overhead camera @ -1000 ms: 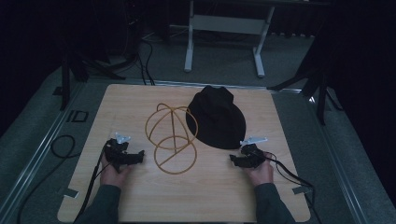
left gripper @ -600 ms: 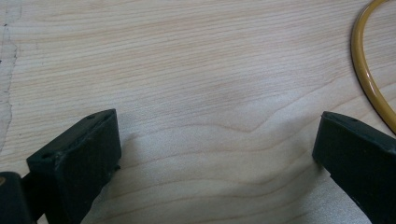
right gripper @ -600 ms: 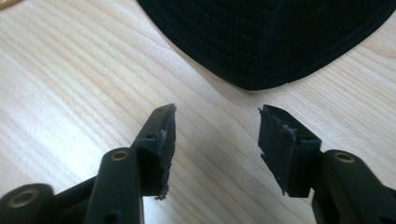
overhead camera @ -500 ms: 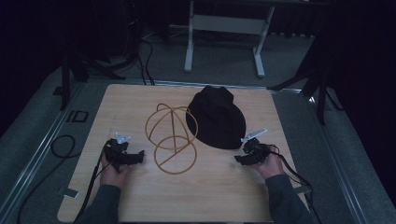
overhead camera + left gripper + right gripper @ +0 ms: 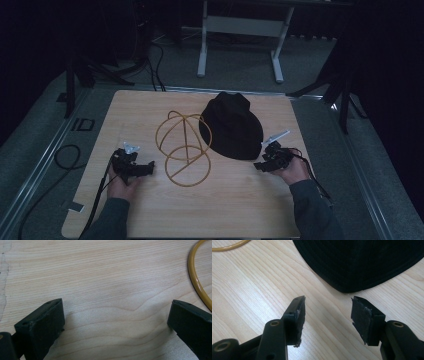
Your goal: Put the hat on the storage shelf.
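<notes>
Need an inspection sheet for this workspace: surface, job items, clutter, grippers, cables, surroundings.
Surface: pale wooden tabletop, bare apart from the job's things.
Job's things: black fabric hat lying flat; yellow wire hat stand beside it, at its left edge.
Clutter: nothing seen.
Grippers: left hand-held gripper open, over bare wood; right hand-held gripper open, empty, aimed at the hat brim.
Cables: black cable trails from the left gripper; loose loop on the floor.
Surroundings: grey carpet, white metal frame, dark room.
</notes>
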### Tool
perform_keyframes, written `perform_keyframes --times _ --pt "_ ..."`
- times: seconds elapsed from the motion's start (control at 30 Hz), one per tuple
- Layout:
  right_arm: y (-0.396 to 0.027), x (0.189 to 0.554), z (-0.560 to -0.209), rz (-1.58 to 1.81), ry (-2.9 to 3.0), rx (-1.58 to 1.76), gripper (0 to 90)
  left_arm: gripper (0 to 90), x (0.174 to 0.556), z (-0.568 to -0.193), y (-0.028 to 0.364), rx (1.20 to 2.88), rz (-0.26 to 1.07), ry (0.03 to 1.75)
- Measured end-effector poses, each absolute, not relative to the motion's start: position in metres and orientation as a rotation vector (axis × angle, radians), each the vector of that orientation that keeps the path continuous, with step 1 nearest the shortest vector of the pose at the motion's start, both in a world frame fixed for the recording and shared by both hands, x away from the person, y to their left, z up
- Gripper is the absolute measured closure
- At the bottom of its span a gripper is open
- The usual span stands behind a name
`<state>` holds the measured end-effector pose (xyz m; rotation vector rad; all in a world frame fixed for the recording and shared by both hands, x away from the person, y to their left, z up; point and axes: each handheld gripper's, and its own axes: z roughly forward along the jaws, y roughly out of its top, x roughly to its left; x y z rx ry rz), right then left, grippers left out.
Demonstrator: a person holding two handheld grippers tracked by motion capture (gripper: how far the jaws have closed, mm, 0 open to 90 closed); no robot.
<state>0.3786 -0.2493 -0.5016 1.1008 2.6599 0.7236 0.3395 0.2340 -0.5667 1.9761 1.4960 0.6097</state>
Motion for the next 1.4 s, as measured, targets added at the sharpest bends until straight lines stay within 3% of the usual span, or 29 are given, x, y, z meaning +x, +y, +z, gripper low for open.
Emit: perform_keyframes --times 1.4 --pt "-0.231 0.427 -0.458 0.572 2.730 1.057 44.2 1.3 0.340 -0.567 0.234 1.975 0.609 1.496"
